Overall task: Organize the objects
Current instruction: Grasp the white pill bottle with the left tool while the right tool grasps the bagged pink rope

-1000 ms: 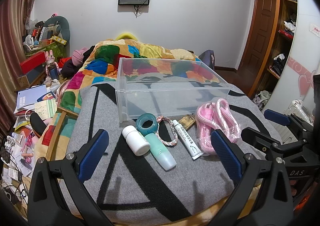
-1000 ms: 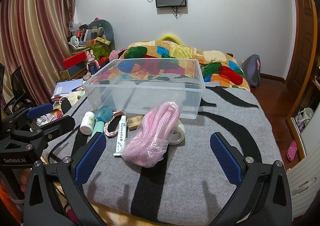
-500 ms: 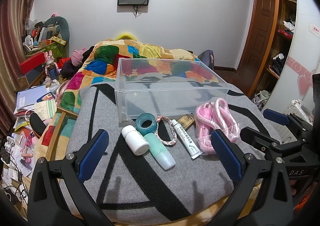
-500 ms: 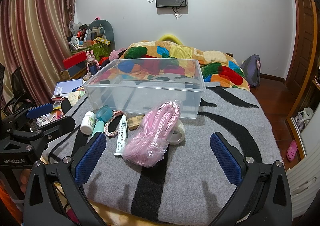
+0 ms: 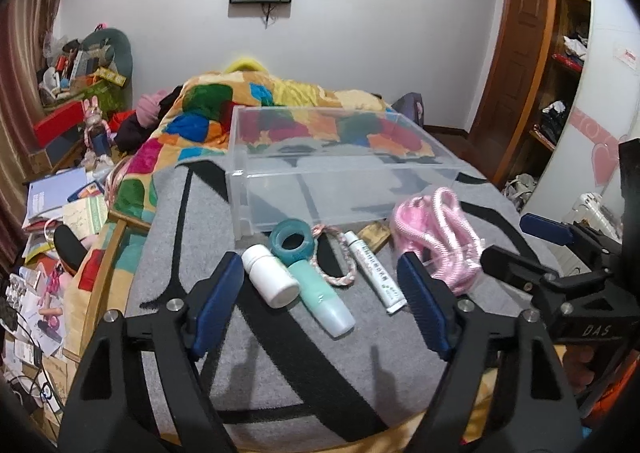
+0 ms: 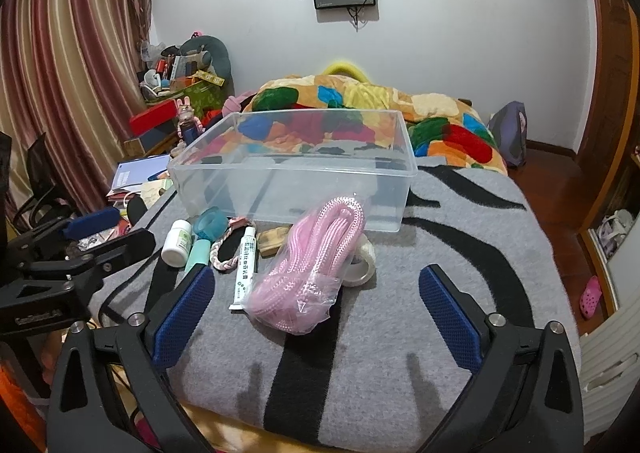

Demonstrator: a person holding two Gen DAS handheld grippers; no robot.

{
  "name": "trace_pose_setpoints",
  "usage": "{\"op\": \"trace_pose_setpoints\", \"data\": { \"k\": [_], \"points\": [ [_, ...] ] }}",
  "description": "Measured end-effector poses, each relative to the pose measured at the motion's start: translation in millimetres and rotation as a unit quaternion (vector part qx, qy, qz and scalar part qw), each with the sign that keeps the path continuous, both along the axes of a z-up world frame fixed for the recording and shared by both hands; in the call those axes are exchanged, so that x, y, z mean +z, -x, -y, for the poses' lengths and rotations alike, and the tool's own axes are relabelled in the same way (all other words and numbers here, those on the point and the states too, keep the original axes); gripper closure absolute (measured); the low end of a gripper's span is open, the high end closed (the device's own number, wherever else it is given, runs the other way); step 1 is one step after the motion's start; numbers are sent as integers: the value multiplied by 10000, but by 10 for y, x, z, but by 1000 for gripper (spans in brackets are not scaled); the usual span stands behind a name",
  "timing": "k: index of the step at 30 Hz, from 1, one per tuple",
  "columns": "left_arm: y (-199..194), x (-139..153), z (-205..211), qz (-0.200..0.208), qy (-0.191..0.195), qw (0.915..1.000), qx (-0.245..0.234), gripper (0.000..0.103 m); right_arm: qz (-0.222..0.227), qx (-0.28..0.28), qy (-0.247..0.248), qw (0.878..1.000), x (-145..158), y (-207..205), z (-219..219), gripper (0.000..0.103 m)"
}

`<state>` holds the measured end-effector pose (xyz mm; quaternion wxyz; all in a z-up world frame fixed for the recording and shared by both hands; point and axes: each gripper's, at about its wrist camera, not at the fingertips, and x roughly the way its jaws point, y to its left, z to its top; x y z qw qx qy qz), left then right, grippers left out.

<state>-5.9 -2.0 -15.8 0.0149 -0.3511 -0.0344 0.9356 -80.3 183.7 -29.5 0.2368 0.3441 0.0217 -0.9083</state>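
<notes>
A clear plastic bin (image 5: 344, 189) (image 6: 296, 177) stands empty on the grey blanket. In front of it lie a white bottle (image 5: 270, 277) (image 6: 177, 243), a teal tape ring (image 5: 292, 243) (image 6: 210, 223), a mint tube (image 5: 322, 299), a braided cord loop (image 5: 340, 261), a white ointment tube (image 5: 374, 271) (image 6: 245, 267), a wooden piece (image 6: 274, 239), bagged pink rope (image 5: 436, 233) (image 6: 312, 273) and a clear tape roll (image 6: 362, 261). My left gripper (image 5: 320, 309) is open just before the bottle and tubes. My right gripper (image 6: 316, 311) is open before the rope bag.
A colourful quilt (image 6: 360, 113) lies behind the bin. Clutter of books and boxes (image 5: 60, 189) fills the floor at left. A wooden door and shelves (image 5: 540, 53) stand at right. Each gripper shows in the other's view, the right one (image 5: 568, 277) and the left one (image 6: 60, 265).
My left gripper has moved forward toward the white bottle and tubes. The right gripper has hardly moved. The objects lie as before.
</notes>
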Motion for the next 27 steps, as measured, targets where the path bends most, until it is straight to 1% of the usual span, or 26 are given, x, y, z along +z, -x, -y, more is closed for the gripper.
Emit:
{"op": "trace_pose_setpoints", "data": {
  "k": [2,3,4,6,9,11,12,15,16,17,19,21,22,23,27],
  "points": [
    [40,-21,70,73,-22,9999,81,26,109,-37,12,9999,-16,71,-23,11],
    [56,-33,103,37,-121,9999,114,26,149,-63,12,9999,-23,98,-31,14],
    [83,-44,132,-1,-109,9998,147,28,205,-86,16,9998,-32,132,-40,16],
    [157,-100,202,-28,-214,9996,204,29,345,-91,70,9993,-58,202,-53,22],
    [281,-188,275,157,-115,9996,207,33,565,-64,157,9983,-105,307,-41,26],
    [347,-244,302,335,-180,9991,179,34,702,-60,175,9974,-147,390,-11,33],
    [386,-276,317,361,-229,9989,190,34,797,-45,193,9966,-175,436,7,37],
    [450,-348,334,568,-412,9972,247,41,1011,-12,228,9946,-253,546,50,46],
    [462,-372,343,622,-489,9965,262,45,1072,7,241,9939,-275,566,61,51],
    [474,-400,353,658,-568,9958,275,50,1143,47,260,9931,-302,581,76,53],
    [471,-467,382,781,-701,9941,290,55,1224,137,262,9920,-339,582,96,62],
    [470,-535,434,786,-995,9915,294,60,1183,202,238,9925,-341,541,109,66],
    [455,-557,462,810,-1048,9907,312,66,1142,237,249,9929,-331,515,107,67],
    [428,-577,506,815,-1086,9902,325,69,1096,300,268,9932,-322,489,104,67],
    [418,-561,579,789,-1173,9893,350,69,1087,469,162,9928,-327,474,190,67]
  ]
}}
